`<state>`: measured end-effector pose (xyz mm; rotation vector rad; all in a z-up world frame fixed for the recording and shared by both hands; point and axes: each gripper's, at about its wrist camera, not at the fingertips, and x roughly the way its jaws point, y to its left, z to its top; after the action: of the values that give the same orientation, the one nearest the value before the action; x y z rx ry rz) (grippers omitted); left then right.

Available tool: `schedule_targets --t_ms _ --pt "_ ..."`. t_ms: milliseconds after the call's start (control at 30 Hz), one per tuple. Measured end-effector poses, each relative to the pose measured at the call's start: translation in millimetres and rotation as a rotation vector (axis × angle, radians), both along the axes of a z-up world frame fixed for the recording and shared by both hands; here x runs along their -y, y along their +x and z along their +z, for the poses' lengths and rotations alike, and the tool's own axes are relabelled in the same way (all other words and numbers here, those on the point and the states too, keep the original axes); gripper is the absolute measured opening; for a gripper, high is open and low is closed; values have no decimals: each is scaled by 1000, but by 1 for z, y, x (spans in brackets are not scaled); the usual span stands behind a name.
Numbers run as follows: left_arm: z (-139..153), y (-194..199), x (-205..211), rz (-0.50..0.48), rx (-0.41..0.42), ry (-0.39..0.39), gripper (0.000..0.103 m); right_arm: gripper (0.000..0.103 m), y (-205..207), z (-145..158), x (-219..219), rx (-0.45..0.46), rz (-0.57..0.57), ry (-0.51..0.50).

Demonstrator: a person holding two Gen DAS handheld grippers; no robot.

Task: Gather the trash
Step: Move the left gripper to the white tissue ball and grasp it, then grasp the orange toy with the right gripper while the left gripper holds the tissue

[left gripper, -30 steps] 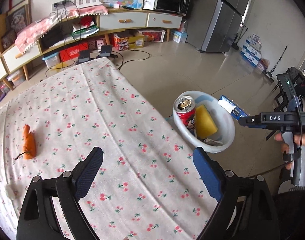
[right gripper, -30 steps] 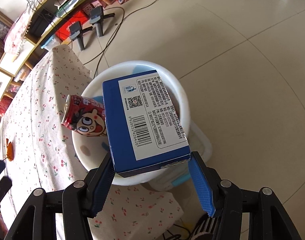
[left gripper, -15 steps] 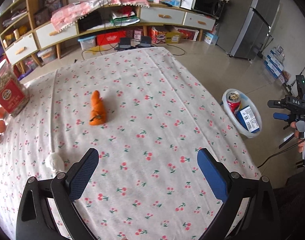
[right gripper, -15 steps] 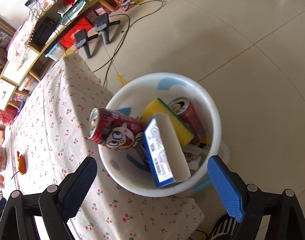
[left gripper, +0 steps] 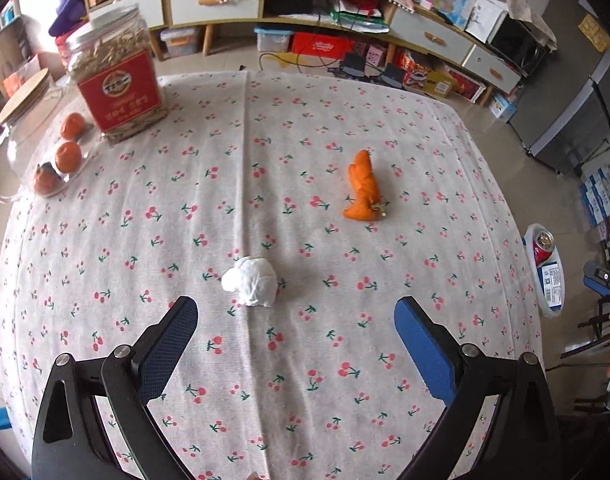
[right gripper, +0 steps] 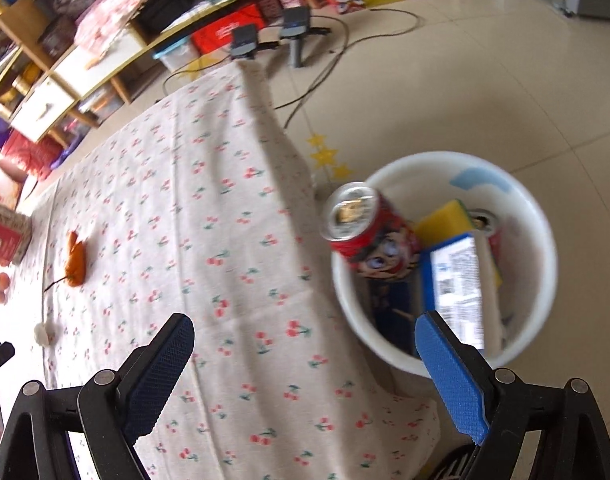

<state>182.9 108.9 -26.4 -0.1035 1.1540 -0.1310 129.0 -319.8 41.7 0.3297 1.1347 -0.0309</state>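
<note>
The table, under a cherry-print cloth, fills the left wrist view. At its 10 o'clock corner stand a red-labelled jar and a glass jar with a wooden lid, with small oranges beside them; none of these looks like trash.

Off the table's 3 o'clock edge the white bin sits on the floor. It already holds a red can tilted with its top toward 11 o'clock, a blue carton and a yellow sponge.

Two pieces remain on the cloth. The orange peel lies at about 1 o'clock from the left gripper, its long axis running roughly 12 to 6, narrow tip toward 12 and the broad end with a dark stem toward 6. The crumpled white tissue is roundish, with no clear axis, just ahead of the left gripper at 11 o'clock.

Both tools are empty, fingers spread wide: the left above the cloth, the right gripper over the table edge beside the bin.

Risks, as I judge them: closing low on the tissue could pinch the cloth and drag it, shifting the jars. The tissue may squash and slip free, and a grip across the peel's narrow tip could let it swing or drop.
</note>
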Motion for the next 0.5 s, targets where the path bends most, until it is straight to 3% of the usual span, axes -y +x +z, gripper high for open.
schedule_targets --t_ms 133,200,500 --pt "-13 7 -19 66 -40 -25 96 94 11 -3 -36 0 63 -1" --pt "-17 11 -24 83 -48 -31 79 94 18 -5 -56 -2 94 2" --pt "-42 32 -27 88 -100 -77 41 93 49 -23 -128 -21 213 15"
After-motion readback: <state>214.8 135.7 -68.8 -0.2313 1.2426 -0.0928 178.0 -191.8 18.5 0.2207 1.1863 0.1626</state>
